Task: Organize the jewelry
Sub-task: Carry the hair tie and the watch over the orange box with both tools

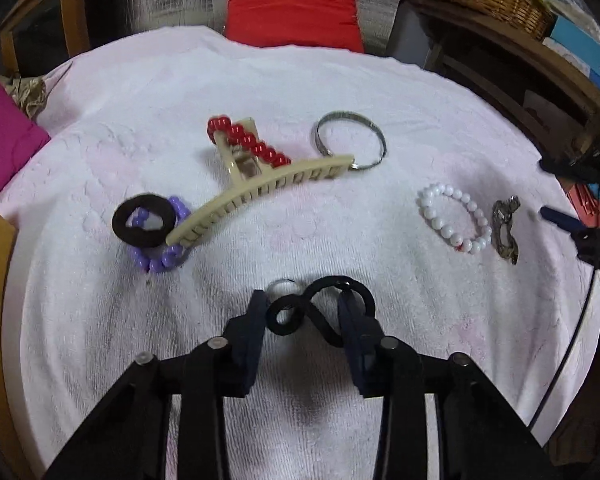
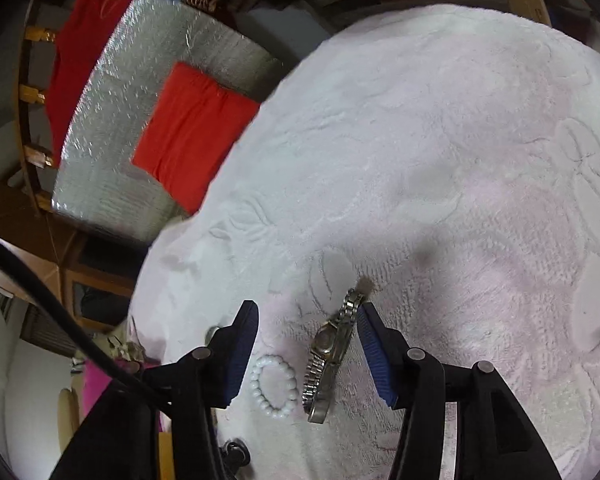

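**Left jaws around black hair tie, right jaws apart over wristwatch**

Left gripper [image 1: 304, 304]: fingers straddle a thin black hair tie [image 1: 320, 310] twisted into a figure-eight on the white towel [image 1: 340, 80]. One loop of the tie sits beside the left finger, the other wraps around the right finger's tip. Jaws narrow; cannot tell whether the pads actually press the tie. A small clear ring-like item [image 1: 283, 283] lies just past the tie, partly hidden by it.

Right gripper [image 2: 308, 312]: jaws apart, nothing pinched. Metal wristwatch [image 2: 330, 354] lies on the towel between the fingers, closer to the right finger; its far band end is next to that fingertip, contact unclear. White bead bracelet [image 2: 274, 384] lies just left of the watch, near the left finger.

Rest of the layout in the left wrist view:
- beige hair claw [image 1: 260, 190] lies mid-towel, resting on a red bead bracelet [image 1: 248, 140]
- claw's far tip meets a metal bangle [image 1: 350, 140]
- claw's near tip overlaps a thick black scrunchie [image 1: 144, 220], which sits on a purple bead bracelet [image 1: 168, 256]
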### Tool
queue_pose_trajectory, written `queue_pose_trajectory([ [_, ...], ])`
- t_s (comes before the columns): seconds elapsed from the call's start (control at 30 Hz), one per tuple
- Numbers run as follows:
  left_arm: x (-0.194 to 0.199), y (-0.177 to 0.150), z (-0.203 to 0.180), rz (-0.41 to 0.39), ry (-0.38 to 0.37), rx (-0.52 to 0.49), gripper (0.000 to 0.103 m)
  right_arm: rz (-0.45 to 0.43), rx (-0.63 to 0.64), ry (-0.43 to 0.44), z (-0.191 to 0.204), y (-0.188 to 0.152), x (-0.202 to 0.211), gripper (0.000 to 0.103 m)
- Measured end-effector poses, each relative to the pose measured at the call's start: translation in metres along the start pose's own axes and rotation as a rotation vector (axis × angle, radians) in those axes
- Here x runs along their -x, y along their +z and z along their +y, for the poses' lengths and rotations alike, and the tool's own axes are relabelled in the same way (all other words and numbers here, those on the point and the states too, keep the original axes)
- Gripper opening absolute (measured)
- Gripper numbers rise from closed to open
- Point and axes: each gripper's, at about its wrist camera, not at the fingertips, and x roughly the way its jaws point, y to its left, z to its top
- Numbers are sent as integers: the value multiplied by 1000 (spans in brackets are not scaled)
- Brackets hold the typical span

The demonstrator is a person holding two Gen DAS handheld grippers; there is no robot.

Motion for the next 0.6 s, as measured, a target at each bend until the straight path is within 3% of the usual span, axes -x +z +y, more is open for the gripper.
queue_pose_trajectory([
  [0.07,1,0,1,-6,-30,0,19,20,0,-29,3,-3,-9,54],
  [0.23,7,-2,7,-8,-69,9,16,66,-14,-143,3,-8,-38,47],
  [0.4,19,-10,17,-20,-82,1,15,-18,115,-296,29,-18,-51,46],
  [0.6,33,-13,25,-43,-64,-20,15,-123,329,-527,53,-28,-69,22],
])
